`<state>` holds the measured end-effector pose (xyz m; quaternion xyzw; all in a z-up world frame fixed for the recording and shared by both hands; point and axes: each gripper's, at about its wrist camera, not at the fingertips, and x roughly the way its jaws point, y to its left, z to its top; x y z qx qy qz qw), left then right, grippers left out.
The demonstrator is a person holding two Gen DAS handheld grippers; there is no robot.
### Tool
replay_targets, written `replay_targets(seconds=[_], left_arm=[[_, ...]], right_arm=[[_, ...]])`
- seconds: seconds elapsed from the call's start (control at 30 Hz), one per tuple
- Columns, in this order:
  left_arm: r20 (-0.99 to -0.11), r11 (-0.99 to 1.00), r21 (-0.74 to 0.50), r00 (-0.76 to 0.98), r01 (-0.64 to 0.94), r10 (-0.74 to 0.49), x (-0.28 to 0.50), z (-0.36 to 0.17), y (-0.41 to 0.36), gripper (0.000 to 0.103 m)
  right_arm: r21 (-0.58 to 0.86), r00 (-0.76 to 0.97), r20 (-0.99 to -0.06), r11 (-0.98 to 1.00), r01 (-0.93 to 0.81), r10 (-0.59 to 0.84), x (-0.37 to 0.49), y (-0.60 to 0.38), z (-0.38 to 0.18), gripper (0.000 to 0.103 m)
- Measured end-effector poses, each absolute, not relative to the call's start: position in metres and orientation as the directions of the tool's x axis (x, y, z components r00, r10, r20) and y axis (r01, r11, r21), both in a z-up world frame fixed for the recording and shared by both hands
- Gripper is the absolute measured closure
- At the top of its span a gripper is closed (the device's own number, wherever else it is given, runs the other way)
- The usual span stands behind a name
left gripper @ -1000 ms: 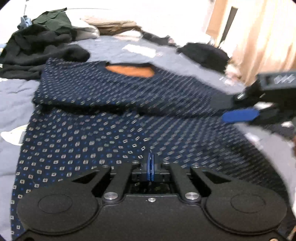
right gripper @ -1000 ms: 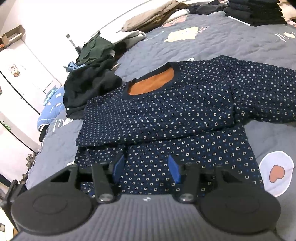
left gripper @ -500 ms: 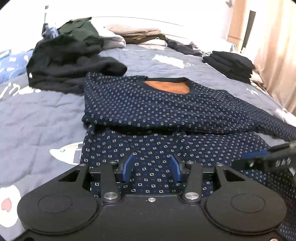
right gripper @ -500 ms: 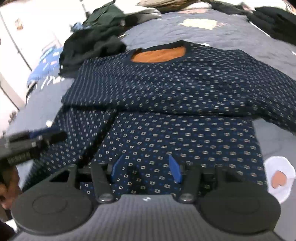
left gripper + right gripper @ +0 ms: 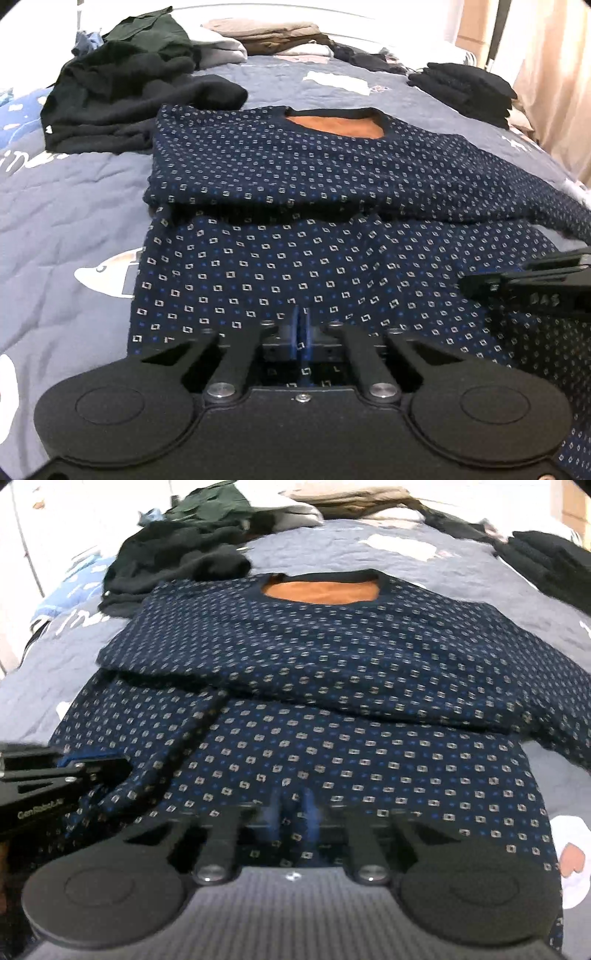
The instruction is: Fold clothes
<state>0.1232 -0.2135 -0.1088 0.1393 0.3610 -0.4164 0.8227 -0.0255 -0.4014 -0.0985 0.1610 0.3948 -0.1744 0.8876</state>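
Note:
A navy sweater [image 5: 295, 177] with small square dots and an orange inner collar lies flat on the bed, its sleeves folded across the chest. My left gripper [image 5: 301, 326] is at the near hem on the left, its blue pads closing together onto the fabric. From the right wrist view its tip [image 5: 125, 768] shows with the sweater [image 5: 332, 664] puckered up to it. My right gripper [image 5: 293, 812] is at the hem further right, its pads blurred and closing on the cloth. In the left wrist view its fingers [image 5: 465, 286] lie low over the hem.
The grey-blue quilt [image 5: 66, 206] covers the bed. A heap of black and green clothes [image 5: 122, 99] lies at the back left, touching the sweater's shoulder. A folded black stack [image 5: 465, 88] sits at the back right, with beige garments [image 5: 266, 31] behind and curtains [image 5: 554, 74] beyond.
Both grippers stood open over the hem half a second ago and their pads have now come together on it. The right gripper has sunk lower toward the cloth.

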Motion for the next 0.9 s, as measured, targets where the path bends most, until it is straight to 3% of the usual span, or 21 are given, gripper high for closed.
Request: replay_targets(seconds=[0.3, 0.4, 0.57, 0.67, 0.77, 0.83, 0.9], left_arm=[[-0.723, 0.650, -0.050, 0.422, 0.759, -0.548, 0.138, -0.098, -0.205, 0.101], [-0.724, 0.677, 0.015, 0.475, 0.736, -0.500, 0.142, -0.097, -0.203, 0.103], [-0.726, 0.672, -0.044, 0.439, 0.739, -0.529, 0.149, -0.091, -0.197, 0.100], [-0.728, 0.672, -0.068, 0.424, 0.737, -0.539, 0.153, -0.088, -0.194, 0.098], [-0.747, 0.677, -0.078, 0.407, 0.731, -0.526, 0.154, -0.093, -0.196, 0.090], [-0.739, 0.661, -0.077, 0.402, 0.746, -0.540, 0.149, -0.093, -0.198, 0.076], [-0.724, 0.642, -0.075, 0.401, 0.763, -0.561, 0.143, -0.091, -0.199, 0.052]], right_arm=[[0.181, 0.628, -0.753, 0.857, 0.483, -0.195, -0.049, -0.422, -0.084, 0.103], [0.142, 0.604, -0.772, 0.873, 0.467, -0.197, -0.056, -0.425, -0.081, 0.103], [0.243, 0.627, -0.770, 0.854, 0.461, -0.119, -0.066, -0.437, -0.078, 0.100], [0.221, 0.639, -0.752, 0.850, 0.479, -0.164, -0.075, -0.445, -0.065, 0.099], [0.195, 0.632, -0.744, 0.835, 0.515, -0.216, -0.082, -0.458, -0.064, 0.096], [0.177, 0.620, -0.754, 0.843, 0.509, -0.216, -0.081, -0.458, -0.069, 0.095], [0.142, 0.600, -0.770, 0.859, 0.492, -0.217, -0.075, -0.455, -0.076, 0.092]])
